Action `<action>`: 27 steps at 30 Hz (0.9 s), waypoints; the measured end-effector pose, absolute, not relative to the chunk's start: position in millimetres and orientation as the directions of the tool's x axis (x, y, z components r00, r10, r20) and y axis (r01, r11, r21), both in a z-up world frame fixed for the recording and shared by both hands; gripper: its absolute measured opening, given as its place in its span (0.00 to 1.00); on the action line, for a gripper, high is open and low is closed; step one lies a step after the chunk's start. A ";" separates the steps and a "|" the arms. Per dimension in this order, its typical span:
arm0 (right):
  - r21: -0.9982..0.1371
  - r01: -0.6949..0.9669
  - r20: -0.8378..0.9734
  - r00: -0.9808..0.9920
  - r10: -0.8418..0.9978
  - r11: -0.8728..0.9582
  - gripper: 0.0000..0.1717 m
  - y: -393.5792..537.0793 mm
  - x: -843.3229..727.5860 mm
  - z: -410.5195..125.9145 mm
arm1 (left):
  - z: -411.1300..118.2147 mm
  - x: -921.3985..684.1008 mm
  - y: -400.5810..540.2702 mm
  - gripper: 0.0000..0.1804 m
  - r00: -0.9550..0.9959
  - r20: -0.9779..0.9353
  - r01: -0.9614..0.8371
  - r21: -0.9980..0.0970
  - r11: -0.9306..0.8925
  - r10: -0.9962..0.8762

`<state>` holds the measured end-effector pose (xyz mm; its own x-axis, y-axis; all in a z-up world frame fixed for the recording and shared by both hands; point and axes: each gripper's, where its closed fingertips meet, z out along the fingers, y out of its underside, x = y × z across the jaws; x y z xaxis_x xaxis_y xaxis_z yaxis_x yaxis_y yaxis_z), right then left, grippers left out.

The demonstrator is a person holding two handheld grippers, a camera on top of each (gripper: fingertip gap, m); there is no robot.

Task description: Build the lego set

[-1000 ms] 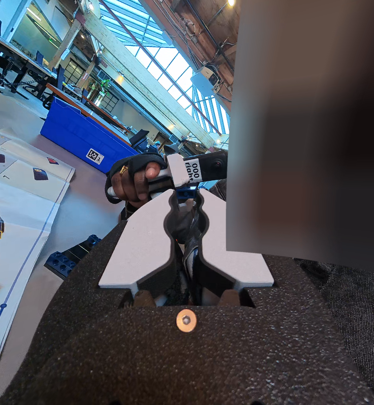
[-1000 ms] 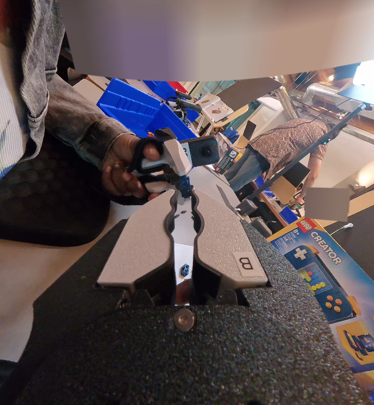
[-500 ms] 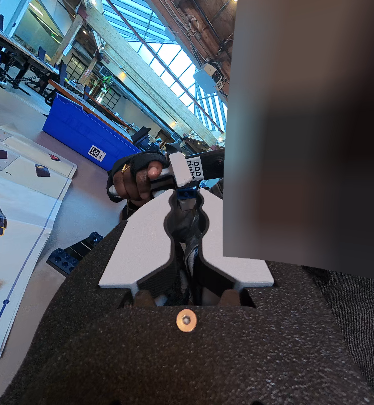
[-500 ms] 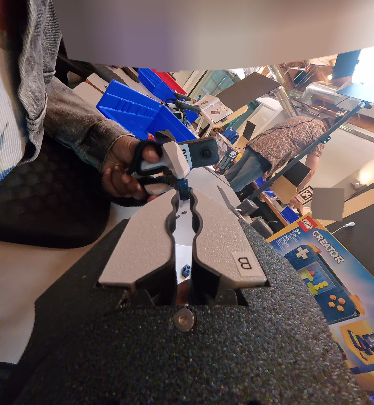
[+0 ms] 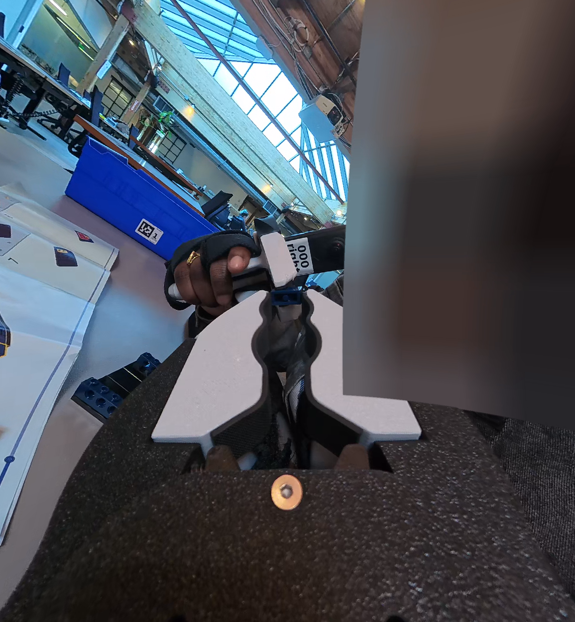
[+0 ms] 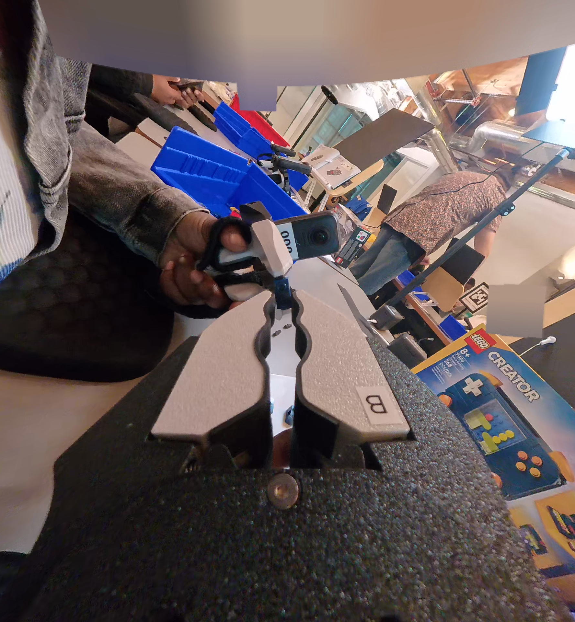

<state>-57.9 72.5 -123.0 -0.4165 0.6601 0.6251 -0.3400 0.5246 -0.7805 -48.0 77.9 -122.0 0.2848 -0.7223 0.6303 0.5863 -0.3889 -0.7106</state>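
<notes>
Both grippers, left gripper (image 5: 286, 299) and right gripper (image 6: 283, 297), were clamped together on one small dark-blue plastic brick (image 5: 286, 298), apparently steadying it between them.

A long sloping skylight (image 5: 272, 101) runs between pale timber beams (image 5: 212, 101) under a dark wooden ceiling (image 5: 313, 40), pouring daylight into a large open hall — small warm lamps glow along the beams. Far left stand rows of desks with dark office chairs (image 5: 64, 111) and a black-framed gridded window (image 5: 117, 97). From the other side the room shows white walls (image 6: 531, 229), a silver air duct (image 6: 494, 134) high on the right and flat dark panels on stands (image 6: 383, 134) — one black pole (image 6: 474, 235) slants across.
</notes>
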 end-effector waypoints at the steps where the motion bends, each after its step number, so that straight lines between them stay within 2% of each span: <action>1: -0.784 -0.338 0.621 -0.420 0.662 0.520 0.05 72.5 -58.1 -123.0 | -122.1 -48.1 77.8 0.09 0.289 0.629 0.586 -0.712 -0.387 -0.722; 6: -0.857 -0.272 0.515 -0.470 0.717 0.438 0.05 78.0 -63.0 -125.1 | -124.1 -52.4 81.8 0.10 0.351 0.625 0.582 -0.729 -0.360 -0.697; 10: -0.971 -0.026 0.215 -0.542 0.812 0.239 0.05 96.7 -75.3 -141.8 | -129.5 -63.7 88.2 0.13 0.564 0.510 0.475 -0.844 -0.250 -0.649; 13: -0.984 0.160 -0.031 -0.586 0.810 0.079 0.05 101.1 -78.2 -157.3 | -140.2 -75.0 93.7 0.15 0.745 0.357 0.312 -0.933 -0.179 -0.564; 15: -0.974 0.224 -0.140 -0.602 0.786 -0.002 0.05 99.5 -78.3 -160.5 | -147.6 -77.0 95.2 0.13 0.818 0.240 0.181 -0.970 -0.162 -0.523; 18: -0.964 0.263 -0.195 -0.619 0.761 -0.033 0.05 96.4 -76.5 -162.9 | -156.8 -75.9 98.0 0.11 0.860 0.146 0.069 -0.983 -0.173 -0.488; 27: -0.949 0.313 -0.200 -0.660 0.724 0.023 0.05 85.2 -70.6 -172.5 | -163.4 -63.8 93.9 0.05 0.809 0.188 0.070 -0.972 -0.226 -0.557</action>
